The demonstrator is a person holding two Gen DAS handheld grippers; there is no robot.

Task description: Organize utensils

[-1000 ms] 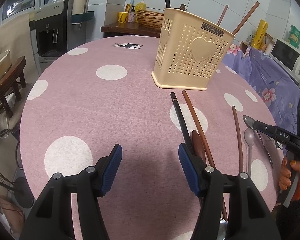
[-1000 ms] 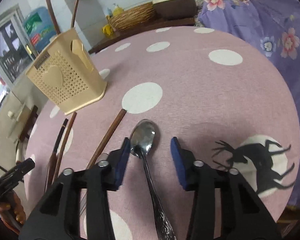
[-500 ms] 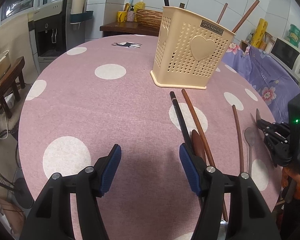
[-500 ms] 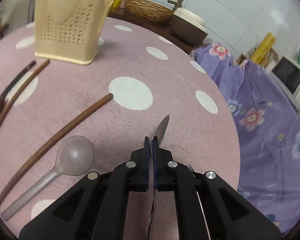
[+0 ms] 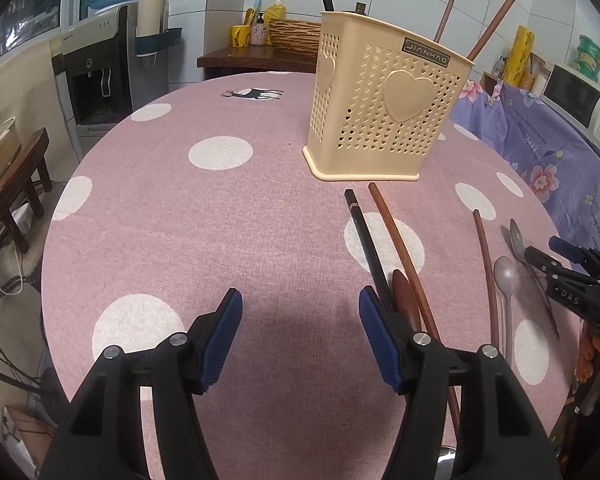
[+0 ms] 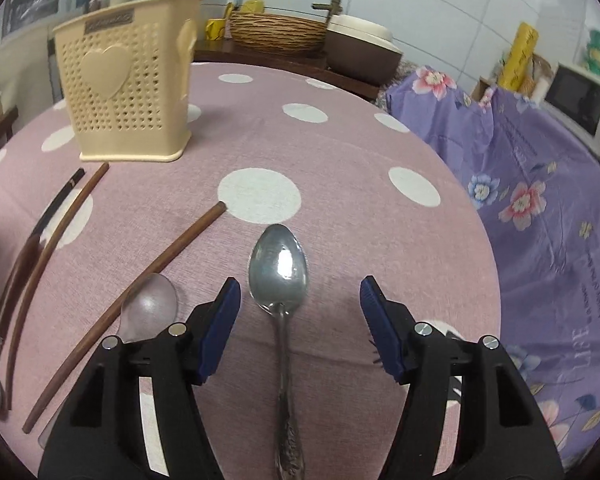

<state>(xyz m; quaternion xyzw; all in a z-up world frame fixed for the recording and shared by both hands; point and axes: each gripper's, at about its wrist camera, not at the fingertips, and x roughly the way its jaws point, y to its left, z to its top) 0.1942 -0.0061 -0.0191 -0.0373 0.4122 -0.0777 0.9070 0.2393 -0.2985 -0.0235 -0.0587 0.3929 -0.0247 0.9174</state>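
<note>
Table: a round table (image 5: 180,240) under a pink cloth with white dots; its rim curves down the left side in the left wrist view, with floor, cables and a low wooden stool (image 5: 16,184) beyond it.
Open room: the left half of the cloth is bare, from the near rim up to the holder.
Right side: purple flowered cloth (image 6: 540,200) lies just past the table's right rim, with a microwave (image 6: 580,100) behind it.
Back of room: a water dispenser (image 5: 100,76) and a wooden shelf carrying a woven basket (image 6: 276,32) stand against white tiled wall.
Holder: a cream perforated utensil holder (image 5: 380,120) stands upright toward the far side of the table, with sticks already poking out of its top.
Loose sticks: a black chopstick (image 5: 366,240) and a brown chopstick (image 5: 396,240) lie side by side in front of the holder; another brown stick (image 6: 140,276) lies apart, nearer the right gripper.
Spoons: a metal spoon (image 6: 280,268) lies flat on the cloth, bowl up, beside a pale plastic spoon (image 6: 148,308).
Left gripper (image 5: 300,332): jaws stand well apart over bare cloth, gripping nothing.
Right gripper (image 6: 300,320): jaws have just been opening; the metal spoon's handle runs between them, but the pads do not touch it.
</note>
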